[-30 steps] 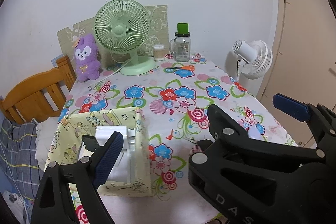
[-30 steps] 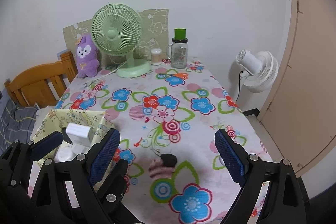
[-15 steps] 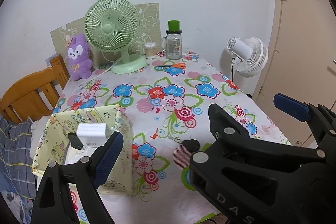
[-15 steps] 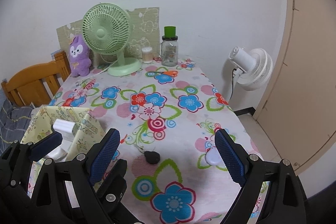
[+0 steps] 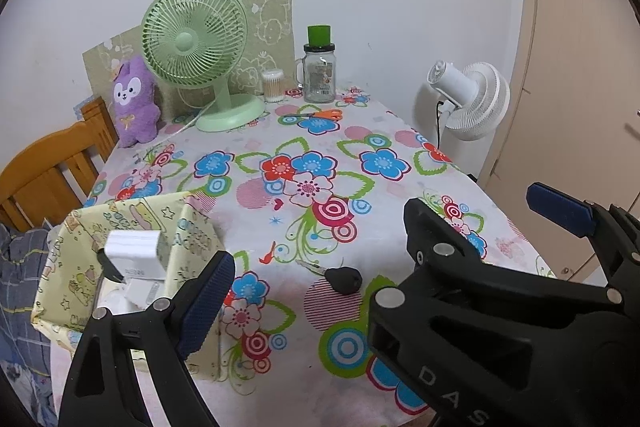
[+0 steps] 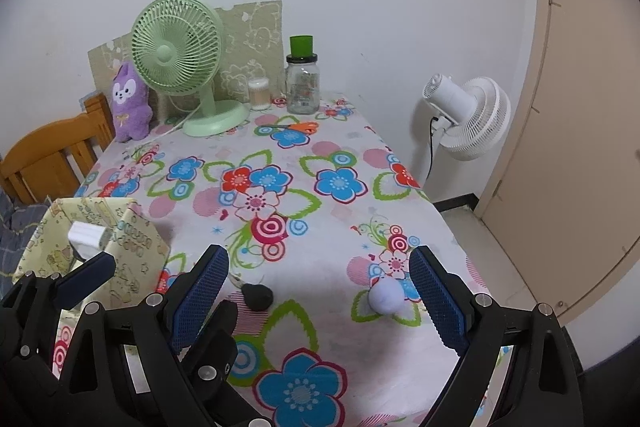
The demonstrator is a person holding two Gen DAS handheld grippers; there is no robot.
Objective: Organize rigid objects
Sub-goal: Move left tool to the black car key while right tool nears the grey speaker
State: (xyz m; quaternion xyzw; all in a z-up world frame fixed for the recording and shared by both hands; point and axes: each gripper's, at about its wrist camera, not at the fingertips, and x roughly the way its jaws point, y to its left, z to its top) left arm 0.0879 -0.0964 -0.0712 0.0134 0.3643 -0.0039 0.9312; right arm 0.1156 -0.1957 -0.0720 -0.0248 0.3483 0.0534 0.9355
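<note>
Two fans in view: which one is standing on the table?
The green fan, at the table's far end beside the purple plush. The white fan stands off the table, past its right edge by the wall.

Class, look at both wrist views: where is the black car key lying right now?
The black car key lies on the floral tablecloth near the front edge, right of the yellow fabric box and left of the pale round object.

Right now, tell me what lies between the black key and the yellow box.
Only bare floral tablecloth between black key and yellow box, seen in the left wrist view.
</note>
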